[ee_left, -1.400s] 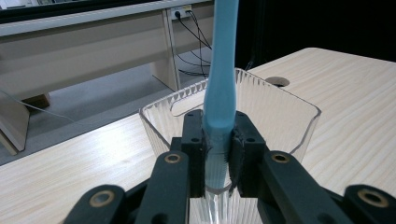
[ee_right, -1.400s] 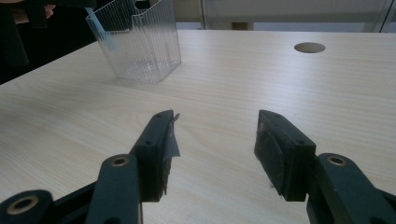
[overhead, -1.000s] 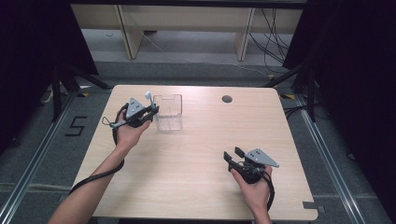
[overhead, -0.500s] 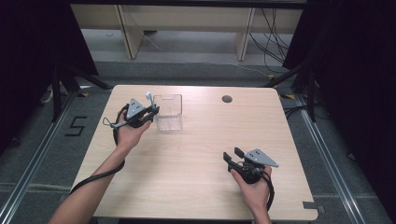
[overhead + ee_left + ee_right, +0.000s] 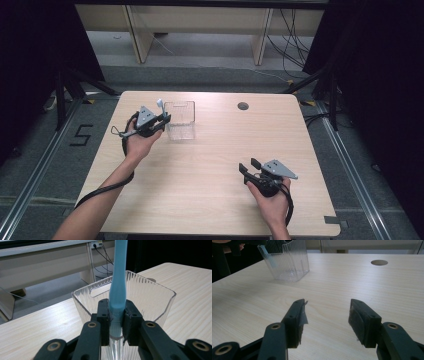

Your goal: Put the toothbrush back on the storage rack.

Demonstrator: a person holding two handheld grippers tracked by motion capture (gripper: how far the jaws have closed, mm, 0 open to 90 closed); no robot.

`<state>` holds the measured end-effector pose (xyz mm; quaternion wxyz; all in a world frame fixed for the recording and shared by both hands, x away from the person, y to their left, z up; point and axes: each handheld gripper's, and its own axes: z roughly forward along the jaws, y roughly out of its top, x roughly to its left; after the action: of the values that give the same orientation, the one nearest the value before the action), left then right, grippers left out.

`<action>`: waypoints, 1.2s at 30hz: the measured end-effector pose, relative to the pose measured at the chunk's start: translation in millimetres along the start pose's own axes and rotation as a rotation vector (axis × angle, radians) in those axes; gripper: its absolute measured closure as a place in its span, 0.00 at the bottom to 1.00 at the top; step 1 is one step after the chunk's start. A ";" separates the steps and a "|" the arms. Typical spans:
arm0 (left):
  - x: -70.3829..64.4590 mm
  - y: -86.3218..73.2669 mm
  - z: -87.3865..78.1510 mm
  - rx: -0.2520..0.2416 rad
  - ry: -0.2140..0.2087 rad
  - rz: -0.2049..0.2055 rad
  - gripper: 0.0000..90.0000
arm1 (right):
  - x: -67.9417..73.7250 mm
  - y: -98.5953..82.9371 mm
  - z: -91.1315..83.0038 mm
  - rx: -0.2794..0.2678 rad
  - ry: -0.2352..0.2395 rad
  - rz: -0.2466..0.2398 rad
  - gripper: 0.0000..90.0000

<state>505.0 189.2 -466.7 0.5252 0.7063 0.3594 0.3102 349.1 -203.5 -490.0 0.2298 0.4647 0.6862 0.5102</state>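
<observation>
Left gripper (image 5: pixel 117 315) clamped on blue stick (image 5: pixel 119 277), held upright, long axis vertical, directly over clear ribbed bin (image 5: pixel 180 120) at tabletop's (image 5: pixel 210 165) far left. Right gripper (image 5: pixel 327 320) well apart, fingers (image 5: pixel 297 320) spread wide, gripping nothing.

I see a light-blue stick (image 5: pixel 118 280) standing upright at the near rim of a clear ribbed container (image 5: pixel 180 120) at the table's ten o'clock.

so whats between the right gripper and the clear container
Nothing: in the right gripper view, bare wooden table runs from the open right gripper to the clear container.
</observation>
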 end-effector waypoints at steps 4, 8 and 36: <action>0.4 0.1 -0.3 -0.002 0.003 -0.001 0.85 | -0.9 -0.1 0.3 -0.006 -0.006 -0.021 0.53; 0.7 0.4 -0.9 -0.003 0.006 0.004 0.83 | -0.5 -0.3 0.5 -0.005 0.006 -0.013 0.53; 9.6 -4.1 -26.6 0.007 0.047 -0.088 0.43 | 0.3 -1.7 1.7 0.005 0.017 0.007 0.52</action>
<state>487.9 211.8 -463.2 0.5272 0.6841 0.4034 0.3022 349.6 -202.5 -492.2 0.2211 0.4633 0.6878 0.5133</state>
